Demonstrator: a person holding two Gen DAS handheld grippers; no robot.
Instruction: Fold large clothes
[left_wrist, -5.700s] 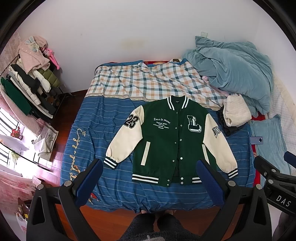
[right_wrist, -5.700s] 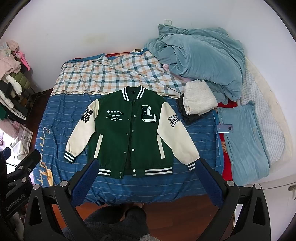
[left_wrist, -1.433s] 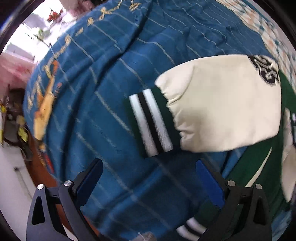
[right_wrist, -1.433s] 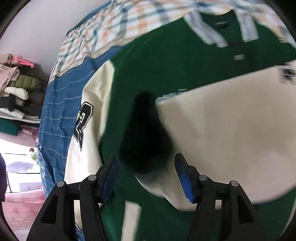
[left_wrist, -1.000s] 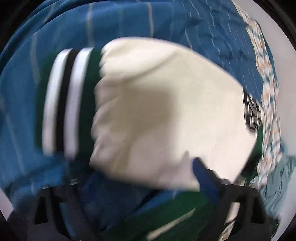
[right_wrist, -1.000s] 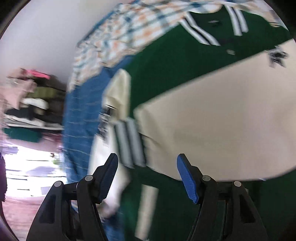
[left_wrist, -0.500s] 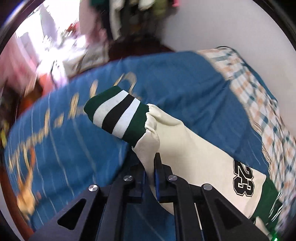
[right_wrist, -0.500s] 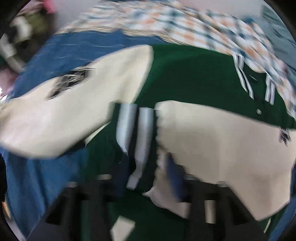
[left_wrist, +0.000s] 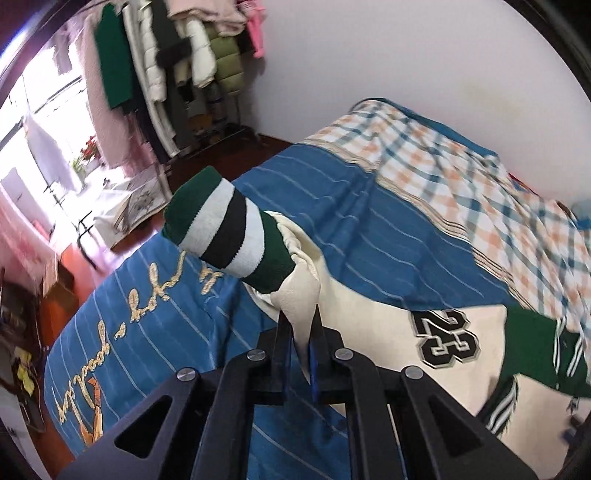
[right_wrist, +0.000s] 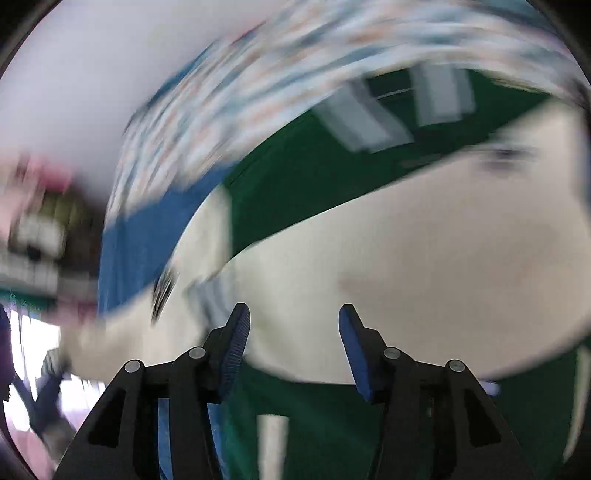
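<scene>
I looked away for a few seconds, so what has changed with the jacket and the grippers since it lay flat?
The left gripper closed on the "23" sleeve and lifted its striped cuff. The right gripper folded the other sleeve across the green front, then opened. The jacket's body stays on the bed.

Left tongs (left_wrist: 300, 325): jaws pinched nearly together, cream sleeve (left_wrist: 299, 291) clamped between them, striped cuff raised just ahead.
Right tongs (right_wrist: 293, 314): jaws spread apart, nothing between them; view heavily blurred.
</scene>
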